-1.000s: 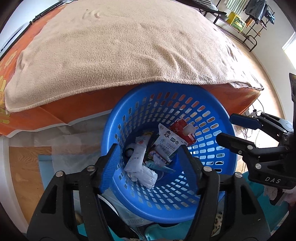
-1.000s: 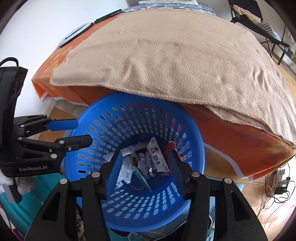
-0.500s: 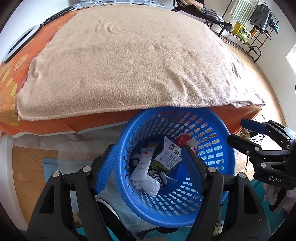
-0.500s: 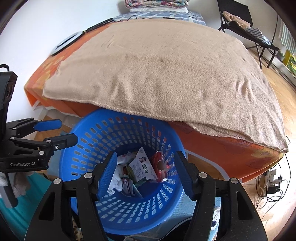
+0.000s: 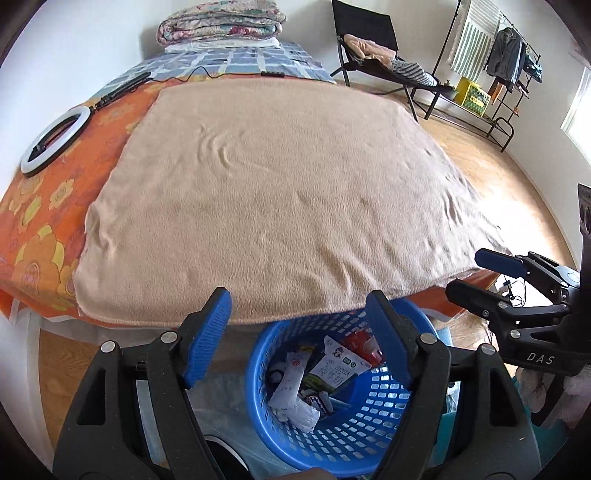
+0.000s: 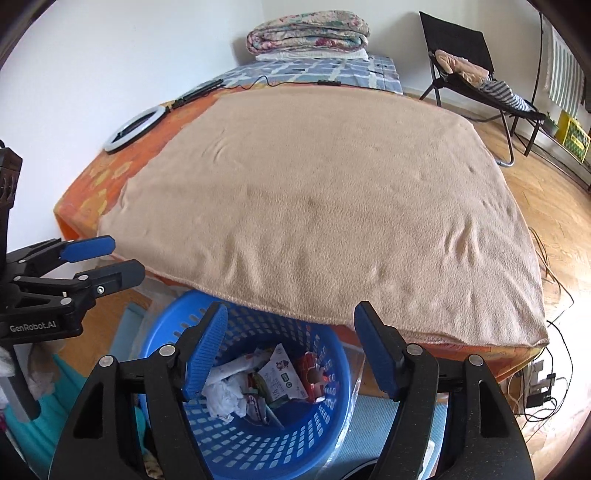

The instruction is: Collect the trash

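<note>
A blue plastic basket [image 5: 369,435] stands on the floor at the foot of the bed and holds several wrappers and crumpled paper [image 5: 295,402]. It also shows in the right wrist view [image 6: 229,443], with the wrappers [image 6: 280,380] inside. My left gripper [image 5: 299,325] is open and empty, above the basket's near side. My right gripper [image 6: 288,343] is open and empty, above the basket. Each gripper shows from the side in the other view: the right gripper [image 5: 480,273] and the left gripper [image 6: 110,254].
A beige blanket [image 5: 277,192] covers the orange bed [image 5: 33,229]. A ring light [image 5: 55,140] lies at the bed's left. Folded quilts [image 5: 221,26] sit at the head. A black chair [image 5: 376,62] and a clothes rack [image 5: 498,74] stand on the wooden floor. Cables [image 6: 546,380] lie at the right.
Both grippers have lifted and tilted up away from the basket, so the whole bed now shows. Both stay open and empty. The basket has not moved.
</note>
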